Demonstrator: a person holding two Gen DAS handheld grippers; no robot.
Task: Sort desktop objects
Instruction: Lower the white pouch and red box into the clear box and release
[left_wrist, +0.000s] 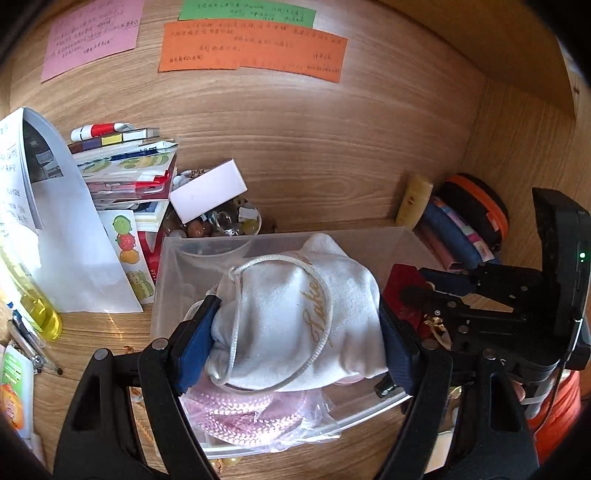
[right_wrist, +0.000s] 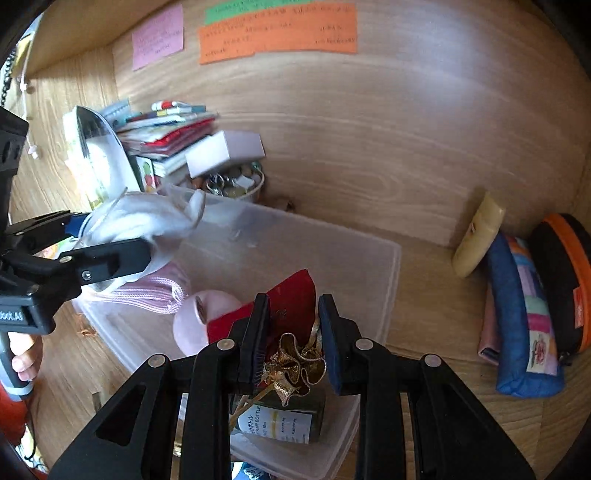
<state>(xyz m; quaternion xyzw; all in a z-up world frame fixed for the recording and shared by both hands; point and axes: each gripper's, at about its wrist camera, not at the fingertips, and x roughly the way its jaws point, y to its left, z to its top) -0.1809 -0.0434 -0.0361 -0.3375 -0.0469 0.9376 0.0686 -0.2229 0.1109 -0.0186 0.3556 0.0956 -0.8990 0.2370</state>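
Note:
My left gripper (left_wrist: 295, 328) is shut on a white drawstring pouch (left_wrist: 295, 317) with gold lettering and holds it over the clear plastic bin (left_wrist: 170, 280). A pink rope bundle (left_wrist: 251, 410) lies in the bin under the pouch. My right gripper (right_wrist: 293, 332) is shut on a red pouch (right_wrist: 295, 299) with a gold ribbon bow (right_wrist: 299, 365), above the bin's right part (right_wrist: 384, 288). The left gripper with the white pouch (right_wrist: 147, 218) shows at the left of the right wrist view. A pink tape roll (right_wrist: 195, 317) and a dark bottle (right_wrist: 284, 421) lie in the bin.
A stack of books (left_wrist: 125, 173), a white paper sheet (left_wrist: 70, 236) and a bowl of beads (left_wrist: 218, 221) with a white box (left_wrist: 207, 190) stand behind the bin. Pencil cases (right_wrist: 517, 314), a black-orange case (right_wrist: 565, 280) and a yellowish block (right_wrist: 476, 236) lean at the right. A yellow bottle (left_wrist: 37, 302) is at the left.

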